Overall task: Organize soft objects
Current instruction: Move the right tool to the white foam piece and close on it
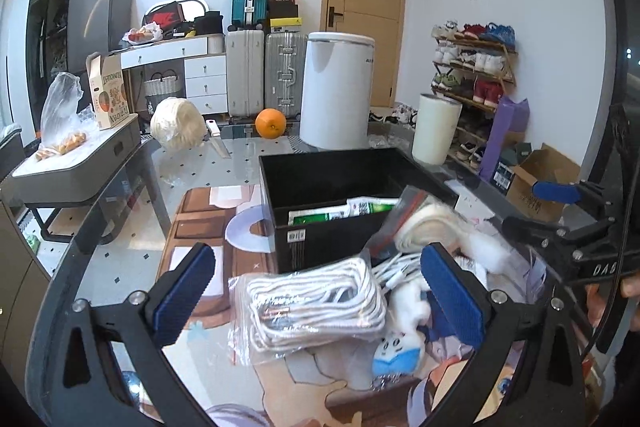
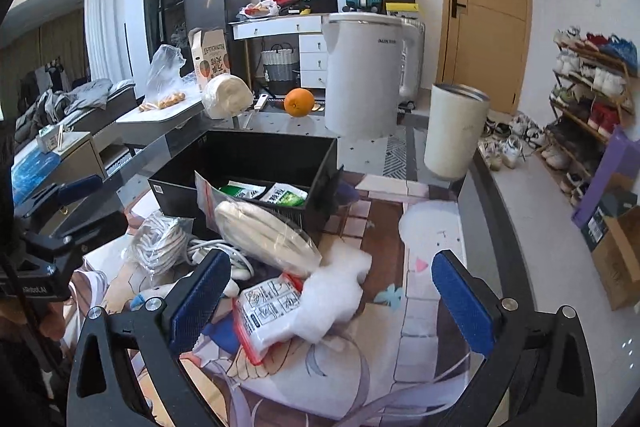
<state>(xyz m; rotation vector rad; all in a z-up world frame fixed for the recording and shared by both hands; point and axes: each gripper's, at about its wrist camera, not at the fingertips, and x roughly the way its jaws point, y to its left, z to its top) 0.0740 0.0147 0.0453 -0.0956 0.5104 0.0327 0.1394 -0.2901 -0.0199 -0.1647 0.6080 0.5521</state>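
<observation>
A: Left gripper [image 1: 320, 283], jaw state?

B: Spread wide, nothing pinched. Bagged white rope [image 1: 316, 307] sits right between the blue pads, dead centre low. Plush toy [image 1: 400, 331] at 5 o'clock of the rope, just beside the right pad.

A: Right gripper [image 2: 332, 291]?

B: Also spread, empty. White foam piece [image 2: 332, 303] lies between its pads, closer to the left one, with a red-edged zip bag [image 2: 264, 315] touching it at 9 o'clock.

A: Bin?

B: Black bin [image 2: 316, 183] at 12 o'clock of the pile, green-and-white packets [image 2: 264, 193] already inside. A bagged cream roll [image 2: 264, 235] leans against the bin's near wall, tilted, its top over the rim.

A: Rope in the right view?

B: At 10 o'clock, left of the roll, outside the jaws. White cable [image 2: 216, 251] beside it.

A: Background?

B: Orange [image 2: 299, 102], white kettle [image 2: 364, 75], cream tumbler [image 2: 456, 131] at 12 to 1 o'clock behind the bin. All on the printed mat [image 2: 420, 307].
</observation>
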